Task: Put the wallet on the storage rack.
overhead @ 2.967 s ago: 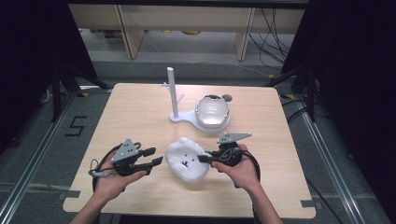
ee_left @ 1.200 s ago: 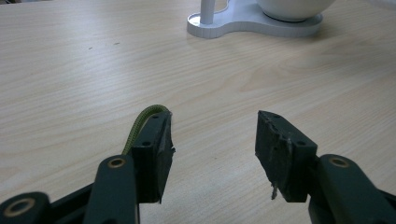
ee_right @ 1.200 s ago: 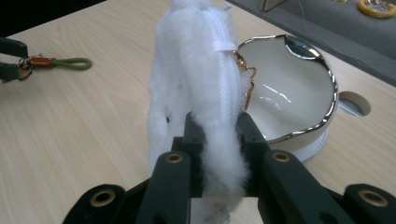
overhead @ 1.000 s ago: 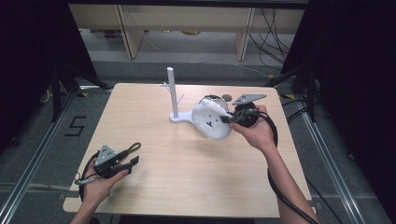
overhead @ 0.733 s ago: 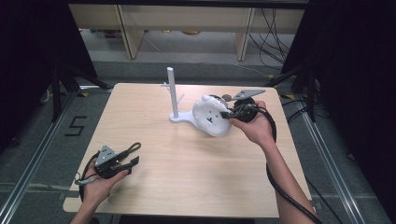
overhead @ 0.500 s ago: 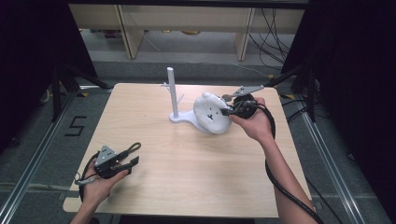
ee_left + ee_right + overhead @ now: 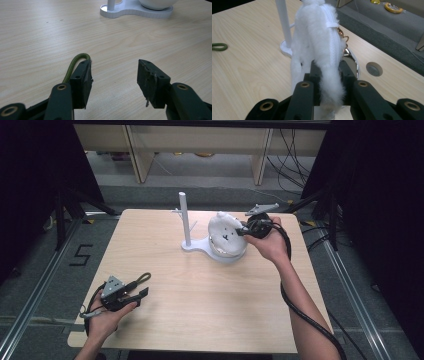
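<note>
Mid-carry, by the look of it. Right gripper (image 7: 244, 231) clamped tight on the edge of a white fluffy pouch (image 7: 223, 234), pinched along the zipper seam; in the right gripper view the fleece (image 7: 317, 47) bulges out between the two black jaws, zip tab and a small gold ring visible near the top. Pouch hanging upright over the white stand (image 7: 212, 247), toward 1 o'clock on the wooden table (image 7: 200, 310), just right of the stand's upright post (image 7: 184, 217), above the round dish part of its base. Cannot tell whether the pouch's underside touches the dish or clears it.

Left gripper (image 7: 141, 292) resting low at 7 o'clock, well apart from the stand. Jaws wide apart, nothing between them; a green cord loop (image 7: 75, 66) beside the left jaw, bare tabletop between the pads.

Step in hand, judged: bringing the pouch to the stand. Next move likely calls for lining the pouch's loop or ring up with one of the post's small side pegs, or else settling it into the dish, then easing the grip. Risk: soft fleece snagging in the pads on release.
</note>
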`<act>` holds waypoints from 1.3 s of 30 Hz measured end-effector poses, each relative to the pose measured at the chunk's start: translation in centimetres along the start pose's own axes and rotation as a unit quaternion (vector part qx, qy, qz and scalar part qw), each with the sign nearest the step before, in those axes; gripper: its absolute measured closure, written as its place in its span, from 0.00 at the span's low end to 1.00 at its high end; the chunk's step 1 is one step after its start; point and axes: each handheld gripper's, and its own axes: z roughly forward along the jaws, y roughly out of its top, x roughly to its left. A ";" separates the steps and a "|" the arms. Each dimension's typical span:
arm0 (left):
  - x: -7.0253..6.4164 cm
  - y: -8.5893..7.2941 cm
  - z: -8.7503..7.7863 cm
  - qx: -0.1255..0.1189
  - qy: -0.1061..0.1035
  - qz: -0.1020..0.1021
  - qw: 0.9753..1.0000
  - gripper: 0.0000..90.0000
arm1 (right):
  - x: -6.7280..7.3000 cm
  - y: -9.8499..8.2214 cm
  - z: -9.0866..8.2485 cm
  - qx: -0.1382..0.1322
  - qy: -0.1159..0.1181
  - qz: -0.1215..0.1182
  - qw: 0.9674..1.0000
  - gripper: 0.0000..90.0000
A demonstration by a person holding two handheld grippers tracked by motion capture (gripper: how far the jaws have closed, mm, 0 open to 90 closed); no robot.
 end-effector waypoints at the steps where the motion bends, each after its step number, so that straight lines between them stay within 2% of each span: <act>1: 0.0 0.0 0.0 0.001 0.002 0.000 1.000 0.50 | 0.0 0.0 0.1 -0.002 -0.005 0.000 1.000 0.87; 2: 0.0 0.0 0.0 0.000 0.000 0.000 1.000 0.50 | -0.1 0.1 0.2 -0.003 -0.008 -0.005 1.000 0.87; 4: 0.0 0.0 0.0 0.000 0.000 0.000 1.000 0.50 | -0.2 0.3 0.4 0.006 -0.005 0.003 1.000 0.87; 7: 0.0 0.0 0.0 0.000 -0.001 0.000 1.000 0.50 | -0.5 0.3 0.8 0.000 -0.014 -0.006 1.000 0.87; 11: 0.0 0.0 0.1 0.000 0.000 -0.002 1.000 0.50 | -0.8 0.2 1.5 0.000 -0.019 -0.005 1.000 0.87; 13: 0.0 0.0 0.0 0.004 0.004 -0.001 1.000 0.50 | -0.9 0.1 1.7 0.002 -0.022 -0.003 1.000 0.87; 14: 0.0 0.0 0.0 0.003 0.003 -0.002 1.000 0.50 | -0.8 0.0 1.8 0.003 -0.023 0.006 1.000 0.87; 15: 0.0 0.0 0.0 0.003 0.004 -0.001 1.000 0.50 | -1.0 -0.1 2.0 0.004 -0.024 -0.002 1.000 0.87; 20: 0.0 0.0 0.0 0.003 0.004 -0.001 1.000 0.50 | -1.0 -0.4 2.6 0.009 -0.032 -0.001 0.999 0.86; 23: 0.0 0.0 0.0 0.004 0.004 0.000 1.000 0.49 | -0.9 -0.4 2.9 0.008 -0.043 -0.018 0.999 0.86; 26: 0.0 0.0 0.0 0.003 0.004 -0.001 1.000 0.49 | -0.7 -0.4 3.1 0.009 -0.053 -0.024 0.998 0.86; 27: 0.0 0.0 0.0 0.003 0.004 -0.001 1.000 0.49 | -0.7 -0.3 3.1 0.016 -0.055 -0.033 0.998 0.86; 30: 0.1 -0.1 0.0 0.002 0.003 -0.001 1.000 0.49 | -0.6 -0.1 3.2 0.008 -0.062 -0.035 0.997 0.86; 35: 0.1 -0.1 0.0 0.001 0.000 -0.002 1.000 0.49 | -0.7 -0.5 3.6 0.026 -0.071 -0.046 0.996 0.83; 36: 0.1 -0.1 0.0 0.001 0.000 -0.002 1.000 0.49 | -0.7 -0.7 3.8 0.023 -0.079 -0.044 0.996 0.82; 38: 0.1 -0.1 0.0 0.001 0.000 -0.002 1.000 0.49 | -0.7 -0.9 3.9 0.033 -0.076 -0.042 0.996 0.79; 39: 0.1 -0.1 0.0 0.001 0.000 -0.002 1.000 0.49 | -0.8 -1.0 4.1 0.033 -0.081 -0.049 0.995 0.78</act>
